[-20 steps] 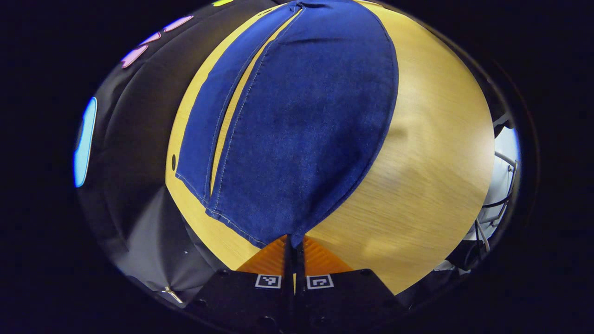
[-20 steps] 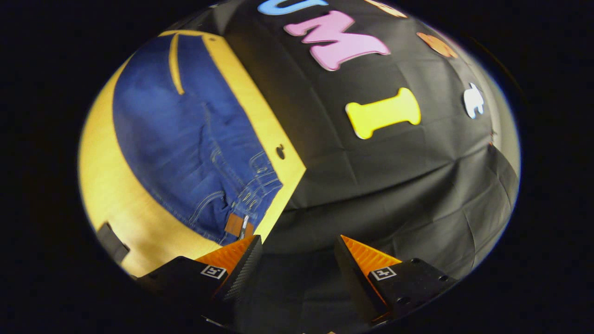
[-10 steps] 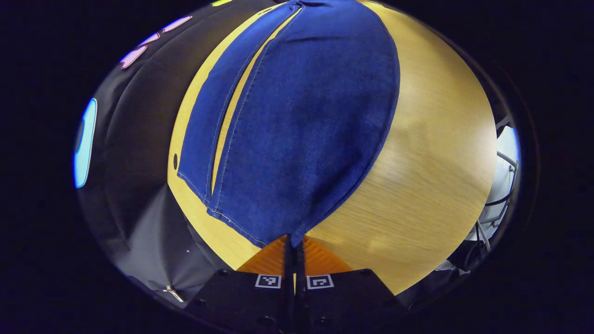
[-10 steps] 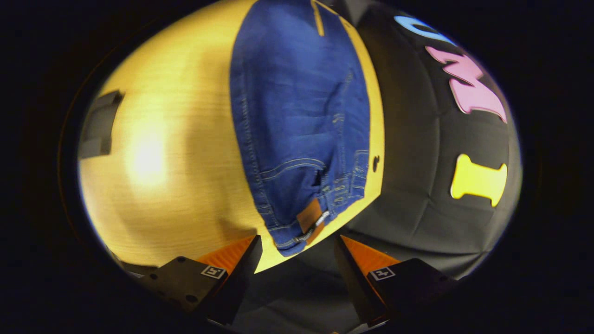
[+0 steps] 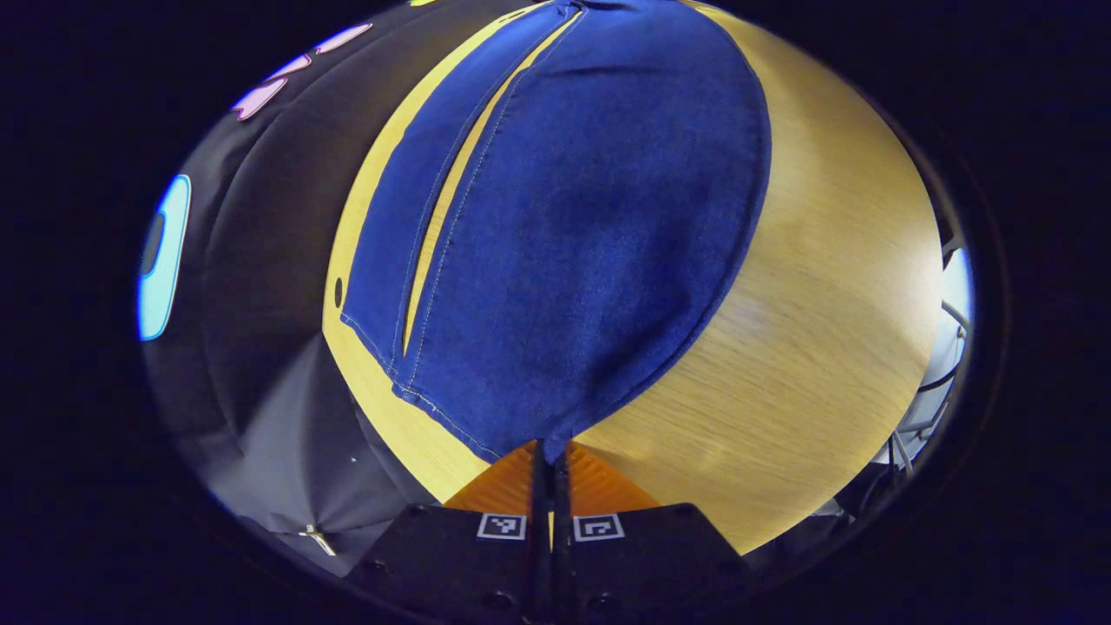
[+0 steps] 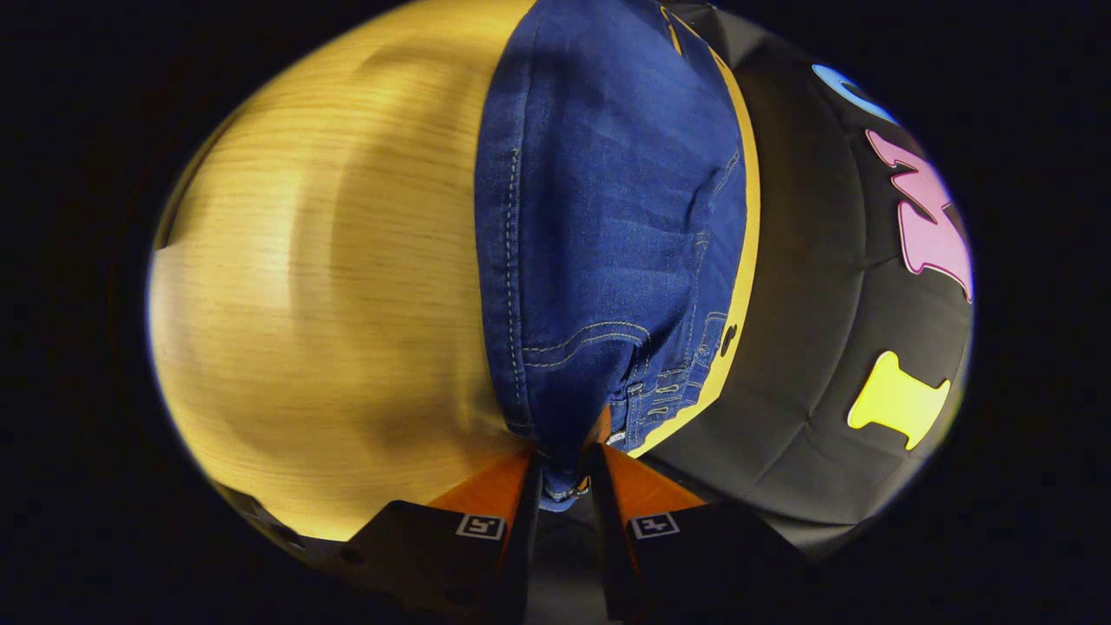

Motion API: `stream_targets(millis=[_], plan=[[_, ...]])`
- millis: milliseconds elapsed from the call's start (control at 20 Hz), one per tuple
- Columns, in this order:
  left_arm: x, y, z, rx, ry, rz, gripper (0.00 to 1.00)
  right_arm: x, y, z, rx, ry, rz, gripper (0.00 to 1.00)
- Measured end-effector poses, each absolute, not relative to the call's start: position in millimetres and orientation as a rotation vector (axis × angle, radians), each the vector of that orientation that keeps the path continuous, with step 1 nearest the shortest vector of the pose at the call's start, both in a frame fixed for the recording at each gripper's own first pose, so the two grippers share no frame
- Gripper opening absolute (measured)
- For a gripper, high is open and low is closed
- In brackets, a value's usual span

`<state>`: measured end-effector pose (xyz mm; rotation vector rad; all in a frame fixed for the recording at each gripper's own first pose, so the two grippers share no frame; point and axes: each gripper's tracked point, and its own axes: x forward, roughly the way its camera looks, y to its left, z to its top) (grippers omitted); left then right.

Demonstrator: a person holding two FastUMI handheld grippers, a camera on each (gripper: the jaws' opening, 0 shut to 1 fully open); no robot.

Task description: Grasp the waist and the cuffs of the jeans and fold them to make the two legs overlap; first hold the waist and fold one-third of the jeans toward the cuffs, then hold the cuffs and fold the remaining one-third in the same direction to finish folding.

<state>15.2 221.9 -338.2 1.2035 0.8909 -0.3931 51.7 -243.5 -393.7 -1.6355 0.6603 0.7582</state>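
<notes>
Dark blue jeans (image 5: 573, 226) lie flat along the wooden table (image 5: 825, 286), the legs side by side with a narrow strip of wood between them. In the left gripper view my left gripper (image 5: 550, 451) is shut on the near leg's cuff corner, lifted slightly off the wood. In the right gripper view the waist end of the jeans (image 6: 608, 217) shows pocket stitching and belt loops. There my right gripper (image 6: 564, 473) has its fingers pressed on the bunched waistband at the table's edge.
The booth's black cloth wall (image 6: 825, 347) runs along the far long edge of the table. A small dark hole (image 5: 338, 292) sits in the wood near that edge. Pale metal framing and cables (image 5: 950, 304) stand past the table's other side.
My right gripper swung from facing the wall onto the waist end, moved in and shut on the waistband. The left gripper kept its hold on the cuff and shifted slightly.
</notes>
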Motion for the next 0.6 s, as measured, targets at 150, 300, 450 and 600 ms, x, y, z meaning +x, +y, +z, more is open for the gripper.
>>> stream_targets(millis=[150,300,450,600], plan=[[15.7,221.8,-338.5,1.203,0.891,-0.389,0.06,57.2,-245.5,-397.8,-1.548,0.739,0.722,0.16],[11.3,220.8,-338.8,1.186,0.917,-0.404,0.06,51.4,-245.0,-393.8,-1.516,0.771,0.723,0.07],[0.7,211.2,-343.8,1.127,0.942,-0.436,0.06,47.8,-242.3,-389.3,-1.516,0.781,0.750,0.06],[-7.9,209.5,-350.7,1.137,0.955,-0.473,0.06,53.7,-235.5,-377.6,-1.512,0.774,0.740,0.06]])
